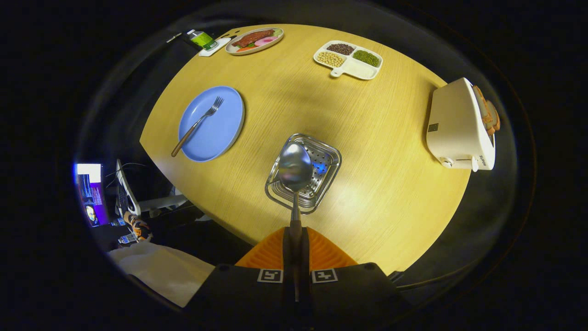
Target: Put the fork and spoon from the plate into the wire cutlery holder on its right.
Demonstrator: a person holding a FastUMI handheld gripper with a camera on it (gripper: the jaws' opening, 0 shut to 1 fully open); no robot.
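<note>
Around you: pale wood-grain table (367,138) under soft overhead light; white toaster (459,126); divided dish of beans (349,59); food platter (254,40); lit monitor (90,193) off the table's edge

forks 1 (198,123) | spoons 1 (294,167) | plates 2 (220,138) | holders 1 (327,172) | toasters 1 (457,128) | divided trays 1 (356,69)

The fingers (295,239) are clamped on the spoon (295,172), whose bowl hangs over the open top of the holder (321,158), with nothing between them. A wide strip of bare counter (367,138) separates the holder from the plate (212,123) with the fork (198,123). The toaster (459,126) stands well apart, the divided tray (349,59) and food plate (254,40) far beyond.
</note>
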